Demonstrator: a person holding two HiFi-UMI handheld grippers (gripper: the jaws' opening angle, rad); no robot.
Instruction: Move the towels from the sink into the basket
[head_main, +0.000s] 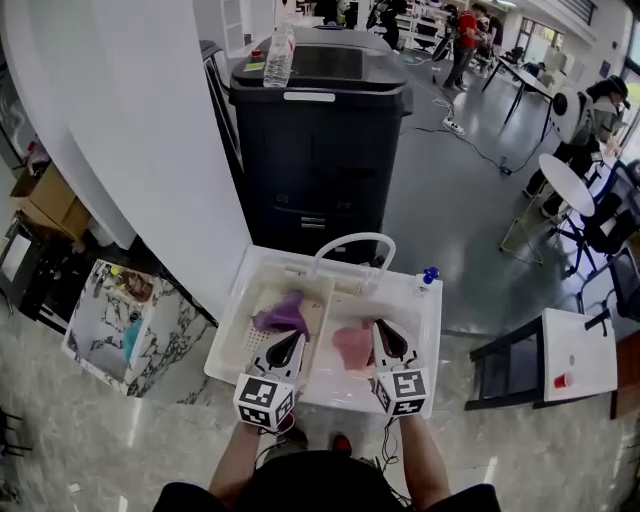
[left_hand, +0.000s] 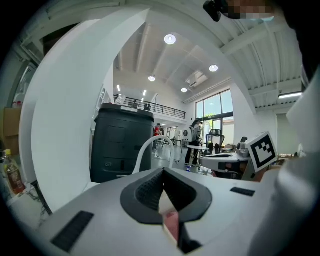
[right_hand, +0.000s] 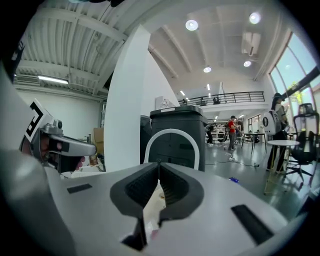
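Your left gripper (head_main: 293, 338) is clamped on the purple towel (head_main: 282, 314), bunched just ahead of its jaws over the basket (head_main: 262, 292). Your right gripper (head_main: 381, 328) pinches the pink towel (head_main: 352, 347), just beside its jaws

Cloth towels (head_main: 283, 315), glossy plastic sink (head_main: 428, 332)

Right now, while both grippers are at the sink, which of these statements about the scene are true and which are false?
1. A bottle stands on the black machine behind the sink. True.
2. The right gripper is open and empty. False: it is shut on the pink towel.
3. The purple towel is to the left of the pink towel. True.
4. The tap is black. False: it is a white arch.
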